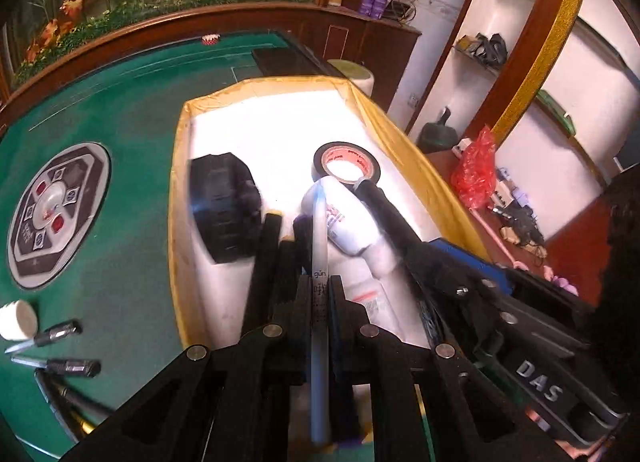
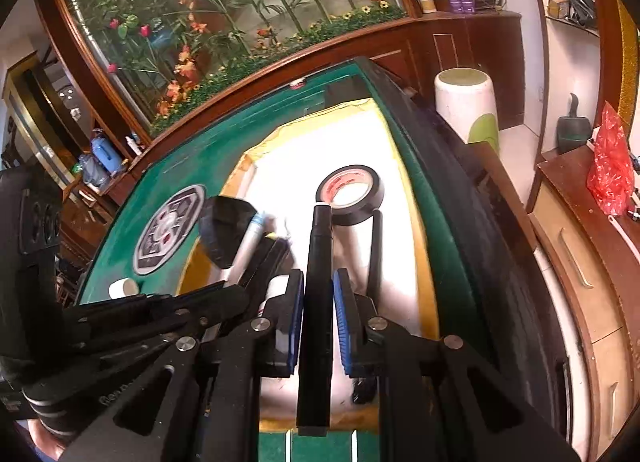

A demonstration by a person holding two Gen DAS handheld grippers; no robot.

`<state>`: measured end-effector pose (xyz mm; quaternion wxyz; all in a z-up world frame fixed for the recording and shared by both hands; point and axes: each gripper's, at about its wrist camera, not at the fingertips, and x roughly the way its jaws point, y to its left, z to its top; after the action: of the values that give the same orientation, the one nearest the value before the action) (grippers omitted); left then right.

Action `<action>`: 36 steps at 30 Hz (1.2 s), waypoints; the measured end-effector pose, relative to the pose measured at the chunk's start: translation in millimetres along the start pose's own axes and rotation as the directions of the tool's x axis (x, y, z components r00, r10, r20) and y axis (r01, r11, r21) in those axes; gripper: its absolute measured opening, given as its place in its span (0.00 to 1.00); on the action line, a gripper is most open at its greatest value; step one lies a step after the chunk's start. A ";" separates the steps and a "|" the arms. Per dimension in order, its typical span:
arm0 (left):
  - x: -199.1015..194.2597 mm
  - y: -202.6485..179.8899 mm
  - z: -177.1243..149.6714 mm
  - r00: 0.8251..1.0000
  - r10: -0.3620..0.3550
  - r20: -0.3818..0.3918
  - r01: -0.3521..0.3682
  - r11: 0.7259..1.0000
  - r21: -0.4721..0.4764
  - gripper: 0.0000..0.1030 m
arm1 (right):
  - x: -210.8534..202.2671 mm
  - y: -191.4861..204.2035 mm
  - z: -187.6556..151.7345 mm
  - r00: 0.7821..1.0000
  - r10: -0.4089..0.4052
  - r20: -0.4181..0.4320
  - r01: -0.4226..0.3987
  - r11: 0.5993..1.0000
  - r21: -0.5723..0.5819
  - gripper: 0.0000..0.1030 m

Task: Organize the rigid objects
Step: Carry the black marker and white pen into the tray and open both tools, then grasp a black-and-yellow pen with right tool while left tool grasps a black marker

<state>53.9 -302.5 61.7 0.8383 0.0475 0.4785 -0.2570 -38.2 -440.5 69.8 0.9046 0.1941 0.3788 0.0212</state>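
Transport grip: left hand-held gripper (image 1: 319,294) clamps the slim silver-blue pen (image 1: 320,262), right hand-held gripper (image 2: 318,302) clamps the black cylindrical marker (image 2: 319,262), both over the yellow-rimmed white tray (image 2: 428,262), apparently for sorting.

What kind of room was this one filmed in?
Probably a lived-in home or small game room. The work surface is a green felt mahjong table with a dice control panel at its centre, a wall of fake flowers runs behind it, and cluttered wooden cabinets stand alongside.
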 end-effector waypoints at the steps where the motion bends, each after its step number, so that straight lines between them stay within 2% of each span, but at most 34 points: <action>1: 4.6 0.1 1.2 1.000 0.007 -0.009 -0.007 1.000 0.000 0.06 | 2.2 -1.0 2.7 1.000 -0.002 -0.004 0.002 1.000 0.003 0.14; 3: 16.5 3.9 2.9 1.000 0.013 -0.026 -0.013 1.000 -0.013 0.07 | 4.8 -2.2 6.8 1.000 -0.003 -0.007 0.003 1.000 0.008 0.14; 11: 9.4 6.8 -1.0 0.999 -0.018 -0.029 0.018 1.000 -0.013 0.07 | 10.2 -7.9 7.7 1.000 -0.026 -0.010 0.026 0.999 0.019 0.14; 16: -9.7 9.2 -4.7 0.999 -0.041 0.003 0.042 0.999 -0.016 0.07 | 8.3 -5.3 5.8 0.998 -0.056 -0.001 0.056 0.998 0.008 0.14; 20: -34.6 10.7 -10.6 0.997 -0.059 0.041 0.059 0.998 -0.004 0.07 | -5.2 1.7 0.8 0.998 -0.051 0.047 0.050 0.999 0.011 0.14; 22: -47.0 14.2 -15.4 0.996 -0.068 0.056 0.068 0.998 -0.001 0.11 | -14.1 10.2 -3.0 0.996 -0.045 0.077 0.045 0.999 -0.004 0.16; 24: -62.8 20.5 -23.7 0.994 -0.073 0.080 0.073 0.997 -0.003 0.27 | -23.2 24.1 -7.3 0.995 -0.021 0.102 0.025 0.999 -0.038 0.20; 26: -76.2 29.3 -31.8 0.991 -0.065 0.115 0.066 0.998 -0.009 0.37 | -27.5 42.2 -11.9 0.995 0.009 0.103 0.000 0.996 -0.087 0.24; 31: -112.4 66.8 -56.8 0.984 -0.004 0.179 0.010 0.999 -0.036 0.38 | -22.9 97.3 -29.8 0.995 0.096 0.040 -0.084 0.971 -0.225 0.25; 34: -131.3 101.6 -76.8 0.978 0.033 0.204 -0.017 0.997 -0.082 0.38 | -19.2 131.1 -43.6 0.989 0.148 -0.013 -0.145 0.945 -0.292 0.25; 36: -141.9 136.2 -96.9 0.977 0.068 0.202 -0.039 0.989 -0.145 0.39 | -18.1 149.5 -53.9 0.979 0.199 -0.051 -0.205 0.924 -0.323 0.25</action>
<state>-14.7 -98.7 104.3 0.8914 -0.0256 0.4043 -0.2034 -72.2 -287.7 102.6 0.9140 0.0794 0.3556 0.1784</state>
